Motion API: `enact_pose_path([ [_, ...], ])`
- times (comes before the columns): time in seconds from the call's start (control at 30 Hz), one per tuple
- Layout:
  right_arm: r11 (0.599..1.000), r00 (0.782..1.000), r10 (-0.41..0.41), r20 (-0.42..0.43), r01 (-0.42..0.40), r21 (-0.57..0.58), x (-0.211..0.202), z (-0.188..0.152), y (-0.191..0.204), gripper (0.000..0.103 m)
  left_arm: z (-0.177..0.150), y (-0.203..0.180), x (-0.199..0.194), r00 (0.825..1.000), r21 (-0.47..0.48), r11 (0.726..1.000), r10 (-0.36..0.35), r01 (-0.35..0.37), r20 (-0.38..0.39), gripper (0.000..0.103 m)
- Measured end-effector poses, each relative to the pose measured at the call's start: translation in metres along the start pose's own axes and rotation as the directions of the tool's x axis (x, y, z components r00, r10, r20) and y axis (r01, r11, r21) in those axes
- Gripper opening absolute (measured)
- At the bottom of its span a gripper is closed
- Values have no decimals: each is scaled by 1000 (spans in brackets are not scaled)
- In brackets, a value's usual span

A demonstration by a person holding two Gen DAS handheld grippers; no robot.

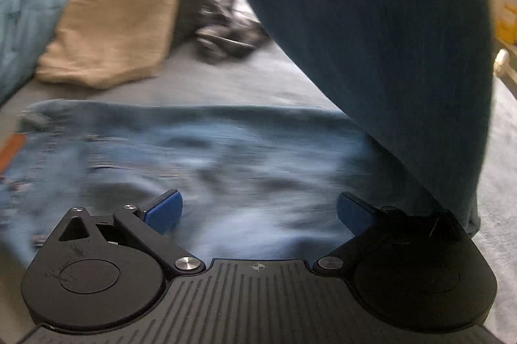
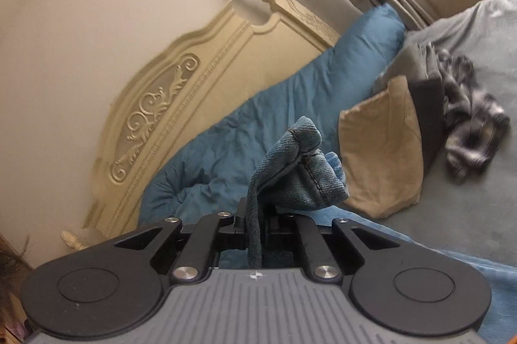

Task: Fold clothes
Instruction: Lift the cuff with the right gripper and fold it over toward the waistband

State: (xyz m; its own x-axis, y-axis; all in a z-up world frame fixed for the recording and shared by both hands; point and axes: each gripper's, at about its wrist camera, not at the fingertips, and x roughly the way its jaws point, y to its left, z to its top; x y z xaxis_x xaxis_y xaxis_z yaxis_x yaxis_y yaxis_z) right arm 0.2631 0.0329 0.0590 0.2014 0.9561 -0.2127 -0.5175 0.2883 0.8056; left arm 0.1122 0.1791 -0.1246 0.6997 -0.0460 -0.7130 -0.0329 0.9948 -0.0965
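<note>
Blue jeans (image 1: 194, 163) lie spread on the grey bed, blurred in the left wrist view. My left gripper (image 1: 258, 211) hovers just above them, open, its blue pads (image 1: 164, 211) wide apart with nothing between. One dark denim leg (image 1: 371, 37) rises steeply from the bed at the right of that view. My right gripper (image 2: 255, 221) is shut on a bunched hem of the jeans (image 2: 300, 169), held high above the bed; the fingertips are hidden by the cloth.
A folded tan garment (image 1: 110, 33) leans against a blue duvet (image 2: 258, 104) near the carved cream headboard (image 2: 181, 104). A dark folded piece and a crumpled plaid garment (image 2: 468, 117) lie beyond it. Grey sheet (image 1: 252, 79) stretches between these and the jeans.
</note>
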Motion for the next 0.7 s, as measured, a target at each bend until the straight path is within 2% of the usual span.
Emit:
enact_pose_path([
  [0.17, 999, 998, -36, -59, 35, -11, 40, -19, -12, 9, -6, 54, -34, 999, -145, 988, 51, -49, 14, 102],
  [0.27, 994, 991, -89, -102, 82, -71, 72, -37, -18, 9, -9, 85, -51, 996, -248, 965, 90, -85, 12, 98],
  [0.33, 987, 981, -131, -144, 116, -111, 96, -51, -22, 9, -10, 103, -61, 994, -310, 945, 110, -102, 11, 98],
  [0.43, 962, 954, -202, -223, 150, -229, 138, -71, -19, 9, -16, 122, -74, 988, -360, 922, 156, -139, 20, 95],
  [0.57, 878, 907, -306, -289, 151, -455, 183, -97, -6, 9, -28, 140, -82, 986, -395, 908, 163, -138, 29, 93],
  [0.63, 817, 879, -368, -302, 150, -557, 201, -113, -3, 9, -34, 148, -85, 987, -405, 905, 156, -129, 33, 93],
  [0.7, 738, 865, -413, -285, 135, -661, 215, -130, 2, 9, -35, 149, -85, 992, -378, 920, 123, -99, 41, 92],
])
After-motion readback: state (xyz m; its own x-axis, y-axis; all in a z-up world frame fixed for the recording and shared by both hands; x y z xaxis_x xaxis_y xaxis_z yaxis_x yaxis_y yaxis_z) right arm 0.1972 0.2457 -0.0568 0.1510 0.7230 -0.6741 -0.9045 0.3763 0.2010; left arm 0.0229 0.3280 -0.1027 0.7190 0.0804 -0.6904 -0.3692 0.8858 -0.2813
